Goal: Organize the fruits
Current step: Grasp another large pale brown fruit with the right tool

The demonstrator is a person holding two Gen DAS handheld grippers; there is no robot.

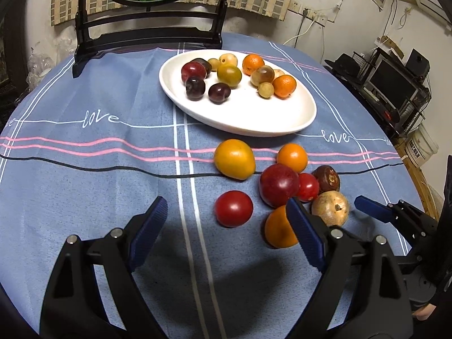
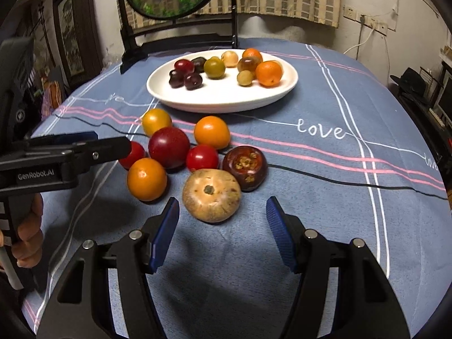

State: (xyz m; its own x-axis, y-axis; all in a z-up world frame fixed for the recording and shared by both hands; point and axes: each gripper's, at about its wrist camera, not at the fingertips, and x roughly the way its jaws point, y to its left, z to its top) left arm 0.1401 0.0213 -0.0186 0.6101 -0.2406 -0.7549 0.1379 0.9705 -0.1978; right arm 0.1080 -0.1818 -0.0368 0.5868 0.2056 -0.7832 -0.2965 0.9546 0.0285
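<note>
A white oval plate (image 1: 254,118) (image 2: 220,99) holds several small fruits: dark plums, oranges, pale round ones. Loose fruit lies on the cloth in front of it: a red tomato (image 1: 233,208), a yellow-orange fruit (image 1: 234,158), a big red plum (image 1: 279,185) (image 2: 169,147), oranges (image 1: 278,227) (image 2: 147,179), a tan round fruit (image 1: 330,208) (image 2: 211,195) and a dark brown one (image 2: 245,167). My left gripper (image 1: 226,214) is open, the red tomato just ahead of its jaws. My right gripper (image 2: 223,214) is open, just short of the tan fruit.
A blue tablecloth (image 1: 99,183) with "love" lettering covers the round table. A black-framed mirror stand (image 1: 147,31) stands behind the plate. Shelves with electronics (image 1: 395,84) are off the table's right edge.
</note>
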